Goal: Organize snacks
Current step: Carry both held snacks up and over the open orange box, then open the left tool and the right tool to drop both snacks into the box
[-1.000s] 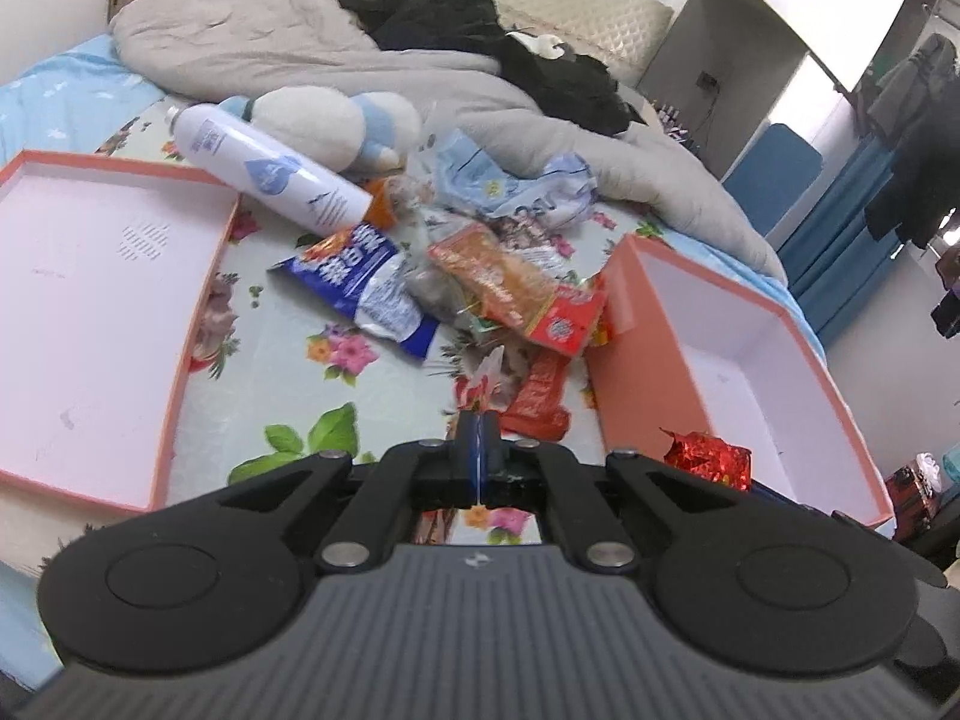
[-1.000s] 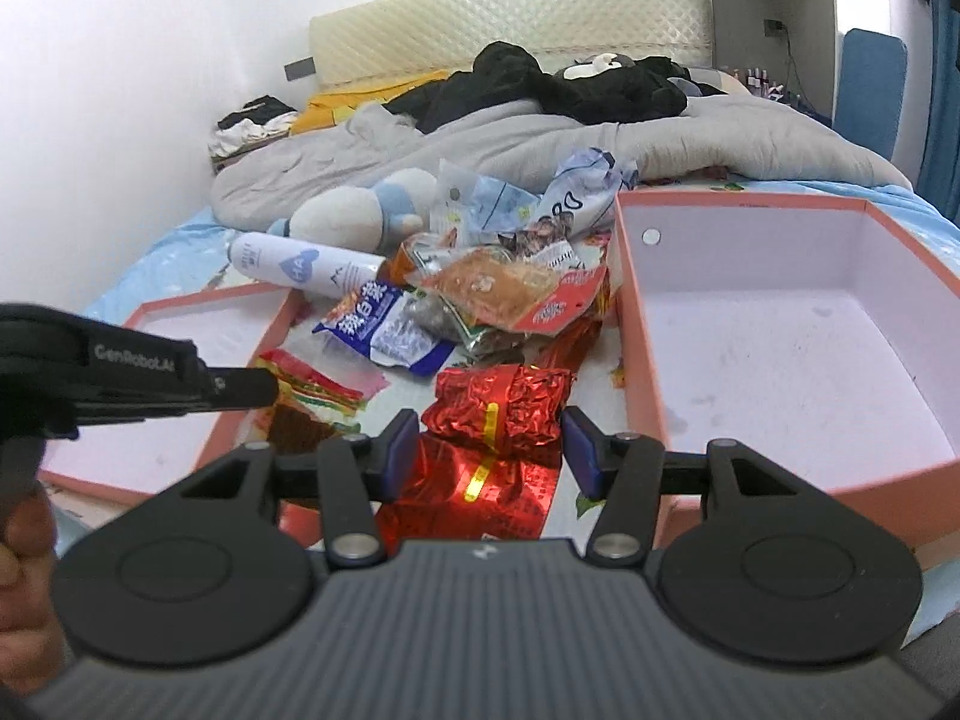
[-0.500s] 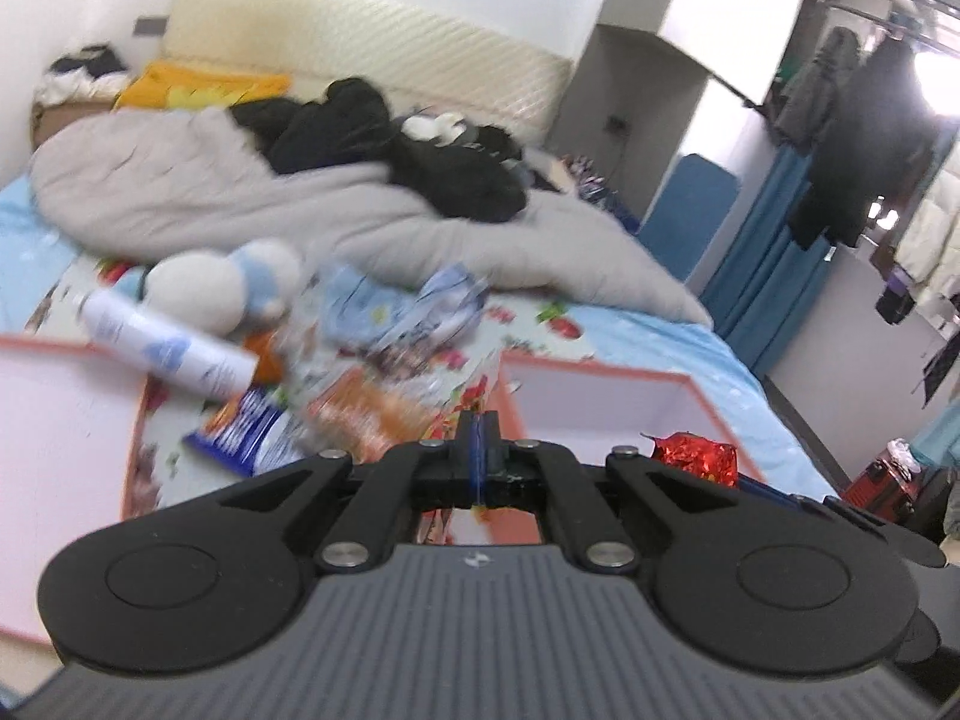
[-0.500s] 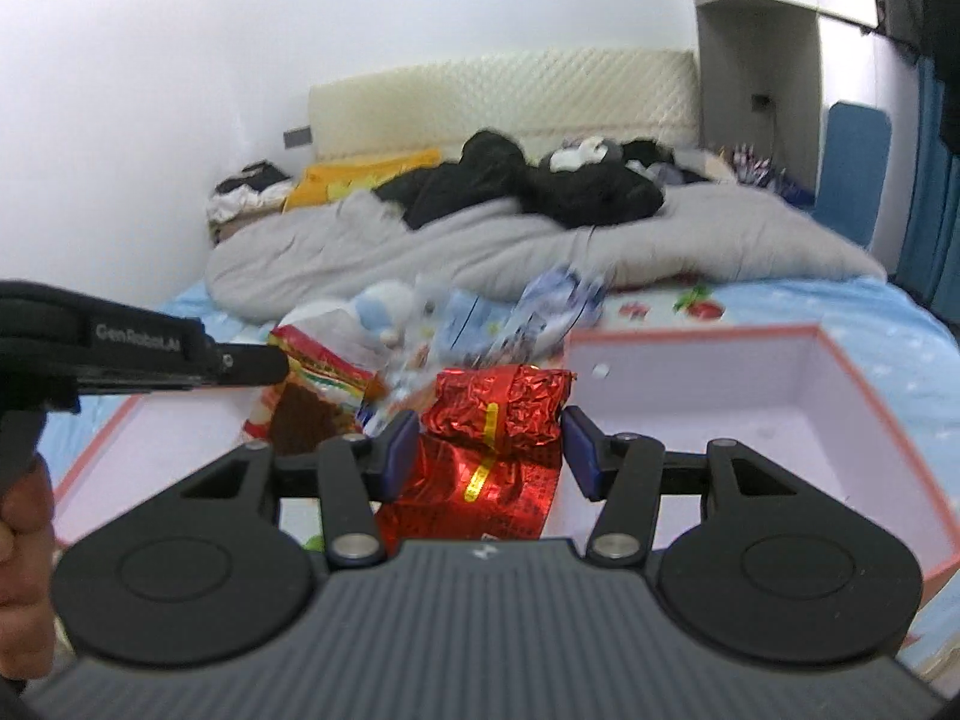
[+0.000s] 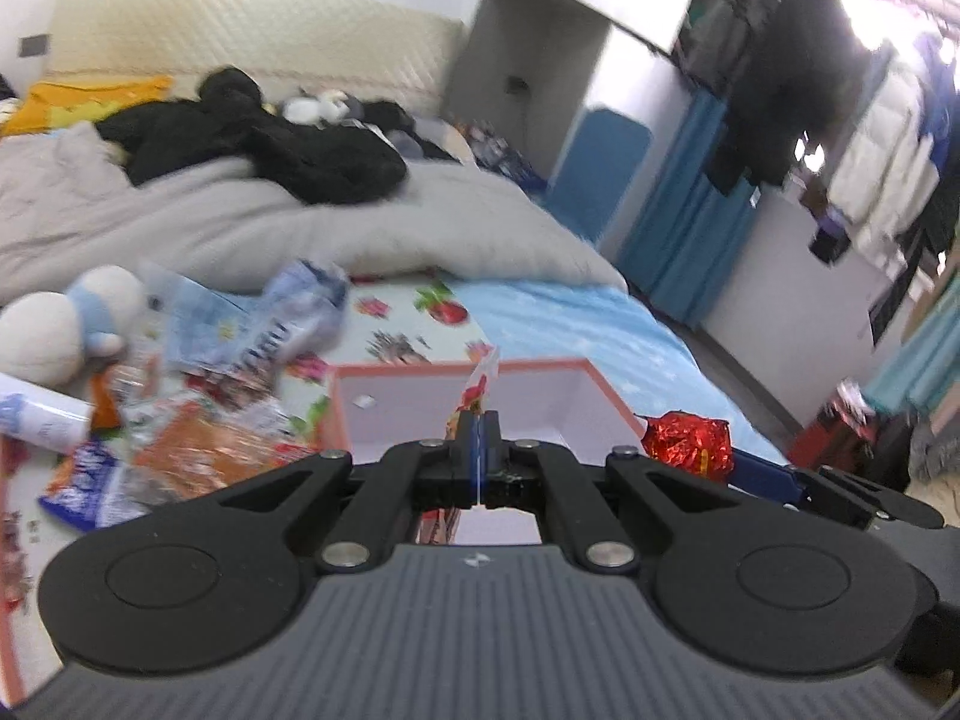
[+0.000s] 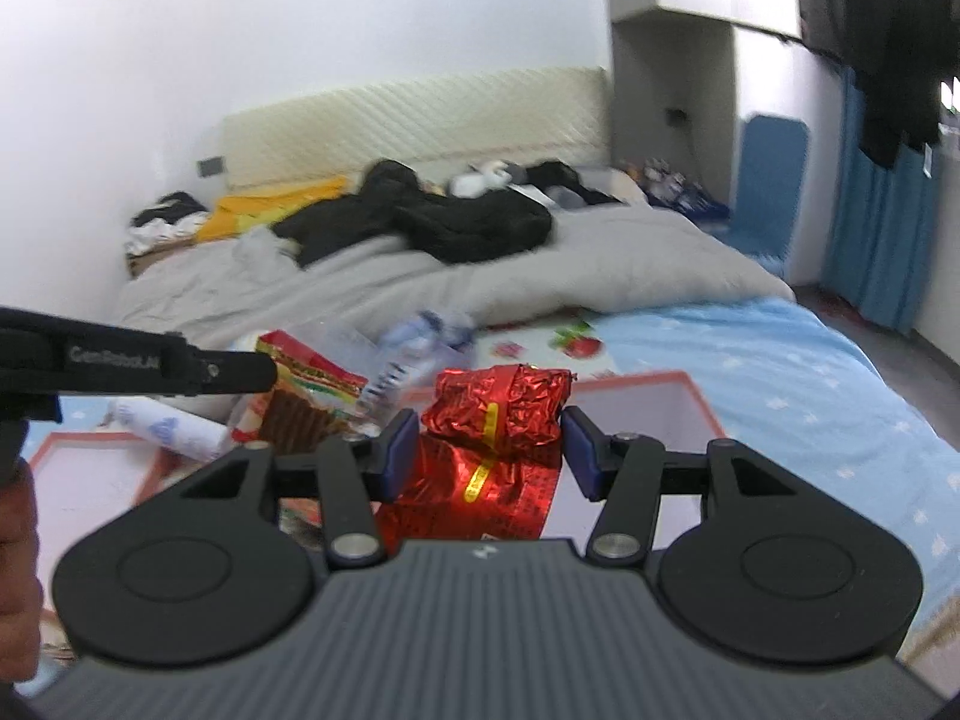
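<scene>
My left gripper (image 5: 479,427) is shut on a thin snack packet (image 5: 482,384), seen edge-on in the left wrist view. In the right wrist view that packet (image 6: 309,387) shows red, yellow and brown, hanging from the left gripper's black fingers (image 6: 234,369). My right gripper (image 6: 489,450) is shut on a crumpled red foil packet (image 6: 501,405), its blue pads pressing both sides. The left wrist view has the foil packet (image 5: 690,441) at the right. Both are held above an orange box with a white inside (image 5: 414,405), whose far rim (image 6: 636,378) shows behind the foil.
A loose snack pile (image 5: 198,444), a white bottle (image 5: 36,420) and a plush toy (image 5: 54,330) lie left of the box on the flowered sheet. An orange lid (image 6: 90,462) sits further left. Grey duvet (image 5: 240,222) and black clothes cover the far bed. A person's hand (image 6: 18,540) holds the left gripper.
Both grippers have risen and swung right with their packets still held. The snack pile has slid to the left of the views and the orange box now lies under both grippers.
</scene>
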`<state>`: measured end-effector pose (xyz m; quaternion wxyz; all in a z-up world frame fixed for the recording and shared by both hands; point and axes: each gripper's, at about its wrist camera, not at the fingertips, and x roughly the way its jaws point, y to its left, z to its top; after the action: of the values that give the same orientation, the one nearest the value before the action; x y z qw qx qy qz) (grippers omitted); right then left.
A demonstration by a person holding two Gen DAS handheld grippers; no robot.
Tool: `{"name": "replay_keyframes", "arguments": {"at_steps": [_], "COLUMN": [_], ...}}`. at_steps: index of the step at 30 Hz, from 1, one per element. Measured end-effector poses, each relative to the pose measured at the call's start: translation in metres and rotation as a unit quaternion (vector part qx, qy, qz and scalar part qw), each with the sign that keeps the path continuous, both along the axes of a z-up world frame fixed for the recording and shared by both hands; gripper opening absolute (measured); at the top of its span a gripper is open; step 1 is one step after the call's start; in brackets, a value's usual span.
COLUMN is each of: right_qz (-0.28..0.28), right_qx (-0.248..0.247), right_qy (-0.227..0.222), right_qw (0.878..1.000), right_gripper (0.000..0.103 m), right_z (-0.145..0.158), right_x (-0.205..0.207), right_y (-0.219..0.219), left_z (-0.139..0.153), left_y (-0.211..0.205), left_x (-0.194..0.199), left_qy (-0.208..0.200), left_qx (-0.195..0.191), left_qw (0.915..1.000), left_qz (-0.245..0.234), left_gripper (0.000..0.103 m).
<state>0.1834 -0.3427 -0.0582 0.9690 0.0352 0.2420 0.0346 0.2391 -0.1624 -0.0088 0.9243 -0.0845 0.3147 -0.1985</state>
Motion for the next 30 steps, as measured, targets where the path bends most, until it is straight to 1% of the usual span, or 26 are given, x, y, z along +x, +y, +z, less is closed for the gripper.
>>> {"name": "replay_keyframes", "arguments": {"at_steps": [2, 5, 12, 15, 18, 19, 20, 21, 22, 23, 24, 27, 30], "right_qz": [-0.013, -0.027, -0.035, -0.039, -0.035, -0.032, -0.031, -0.031, -0.033, -0.034, -0.032, -0.024, -0.027], "right_qx": [-0.001, 0.004, 0.001, 0.014, 0.018, 0.023, 0.028, 0.03, 0.03, 0.032, 0.036, 0.05, 0.055], "right_qy": [0.017, 0.047, 0.103, 0.122, 0.134, 0.136, 0.136, 0.136, 0.136, 0.134, 0.13, 0.113, 0.089], "right_qw": [1.0, 0.999, 0.994, 0.992, 0.99, 0.99, 0.99, 0.99, 0.99, 0.99, 0.99, 0.992, 0.994], "right_gripper": [0.055, 0.055, 0.055, 0.055, 0.057, 0.059, 0.059, 0.061, 0.068, 0.071, 0.073, 0.073, 0.073], "right_z": [-0.014, -0.04, -0.085, -0.102, -0.112, -0.113, -0.114, -0.114, -0.113, -0.112, -0.109, -0.099, -0.082], "right_x": [0.006, 0.015, 0.032, 0.036, 0.034, 0.032, 0.032, 0.032, 0.032, 0.032, 0.031, 0.025, 0.019], "right_y": [-0.014, -0.033, -0.051, -0.056, -0.056, -0.056, -0.055, -0.056, -0.055, -0.054, -0.054, -0.052, -0.049], "left_z": [-0.015, -0.042, -0.094, -0.11, -0.117, -0.116, -0.117, -0.117, -0.114, -0.112, -0.109, -0.092, -0.073], "left_y": [-0.017, -0.037, -0.062, -0.062, -0.059, -0.057, -0.055, -0.053, -0.051, -0.047, -0.042, -0.031, -0.023], "left_x": [0.012, 0.029, 0.054, 0.059, 0.059, 0.059, 0.059, 0.059, 0.057, 0.056, 0.054, 0.045, 0.033], "left_qy": [0.015, 0.042, 0.093, 0.115, 0.122, 0.123, 0.125, 0.126, 0.124, 0.12, 0.11, 0.091, 0.061], "left_qx": [0.012, 0.03, 0.055, 0.056, 0.062, 0.063, 0.066, 0.069, 0.072, 0.075, 0.072, 0.056, 0.069], "left_qw": [0.9997, 0.9983, 0.9932, 0.991, 0.9902, 0.99, 0.9896, 0.9892, 0.9893, 0.9898, 0.9912, 0.9942, 0.9957], "left_qz": [-0.017, -0.028, -0.043, -0.038, -0.029, -0.028, -0.027, -0.029, -0.027, -0.02, -0.015, -0.01, -0.002], "left_gripper": [0.0, 0.0, 0.0, 0.0, 0.001, 0.003, 0.012, 0.018, 0.036, 0.053, 0.056, 0.056, 0.056]}}
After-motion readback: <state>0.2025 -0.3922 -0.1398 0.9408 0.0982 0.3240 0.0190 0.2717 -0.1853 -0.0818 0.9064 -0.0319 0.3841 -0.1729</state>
